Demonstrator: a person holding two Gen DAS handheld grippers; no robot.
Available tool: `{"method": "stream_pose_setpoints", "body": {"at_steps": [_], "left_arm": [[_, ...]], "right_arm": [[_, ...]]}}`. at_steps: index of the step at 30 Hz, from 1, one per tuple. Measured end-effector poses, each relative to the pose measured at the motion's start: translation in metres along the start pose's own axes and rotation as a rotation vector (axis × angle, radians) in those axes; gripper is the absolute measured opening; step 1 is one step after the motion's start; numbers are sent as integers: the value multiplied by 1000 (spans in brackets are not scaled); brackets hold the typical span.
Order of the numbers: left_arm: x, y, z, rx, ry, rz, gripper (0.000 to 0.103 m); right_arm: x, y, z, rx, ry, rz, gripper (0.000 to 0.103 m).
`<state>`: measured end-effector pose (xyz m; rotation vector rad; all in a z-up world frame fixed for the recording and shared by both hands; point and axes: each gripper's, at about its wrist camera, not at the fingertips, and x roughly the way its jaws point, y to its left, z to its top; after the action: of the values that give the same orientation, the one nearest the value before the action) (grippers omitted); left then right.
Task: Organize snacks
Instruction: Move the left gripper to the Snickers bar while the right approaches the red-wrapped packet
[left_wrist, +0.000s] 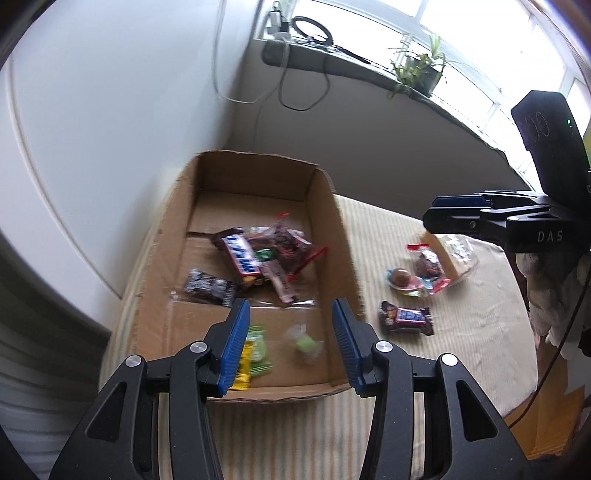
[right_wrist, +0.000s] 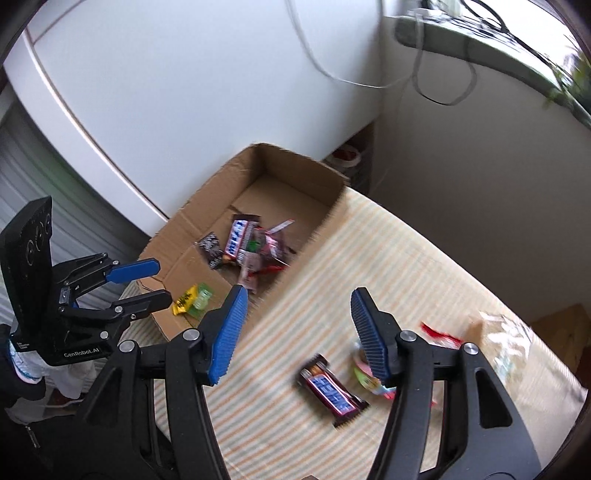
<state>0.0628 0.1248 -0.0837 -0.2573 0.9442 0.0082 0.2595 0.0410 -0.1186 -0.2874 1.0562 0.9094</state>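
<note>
The left gripper (left_wrist: 290, 343) hangs over the near end of the cardboard box (left_wrist: 347, 254), its blue pads parted about halfway with nothing between them. Below it, on the box floor, lie a yellow-and-green packet (left_wrist: 253, 354) and a small green sweet (left_wrist: 306, 345), each clear of the pads. The right gripper (right_wrist: 295, 332) stands over the striped cloth (right_wrist: 424, 266) outside the box, its jaws well apart and empty; a dark chocolate bar (right_wrist: 332, 391) with blue lettering, too blurred to read, lies on the cloth below the gap. The box is open-topped, with low walls; its right wall runs between the two grippers, and its far end sits close to the white wall (left_wrist: 110, 110). The middle of the box holds a cluster of snacks: a second bar (left_wrist: 242, 258) with blue letters on white, a dark speckled packet (left_wrist: 208, 288) and several clear wrappers with red ends (left_wrist: 291, 247). The far third of the box floor is bare. On the cloth to the right lie a round brown sweet (left_wrist: 400, 277), a few small wrapped sweets (left_wrist: 428, 266) and a clear bag (left_wrist: 456, 254) near the cloth's right edge. Legible markings: "DAS" on the right gripper body in the left wrist view, and "GenRobot.AI" on the left gripper body in the right wrist view.
</note>
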Motion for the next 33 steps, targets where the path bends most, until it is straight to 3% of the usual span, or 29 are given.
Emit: {"method": "stream_pose_setpoints", "body": {"at_steps": [9, 20, 28, 33], "left_arm": [[7, -47, 4, 82, 19, -76, 45], [32, -104, -6, 161, 95, -174, 45], [60, -128, 6, 160, 123, -206, 45], [88, -133, 17, 91, 145, -217, 45]], "right_arm": [[-32, -54, -35, 101, -17, -43, 61], [-36, -94, -77, 220, 24, -63, 61], [-24, -122, -116, 461, 14, 16, 60], [-8, -137, -130, 589, -5, 74, 49]]}}
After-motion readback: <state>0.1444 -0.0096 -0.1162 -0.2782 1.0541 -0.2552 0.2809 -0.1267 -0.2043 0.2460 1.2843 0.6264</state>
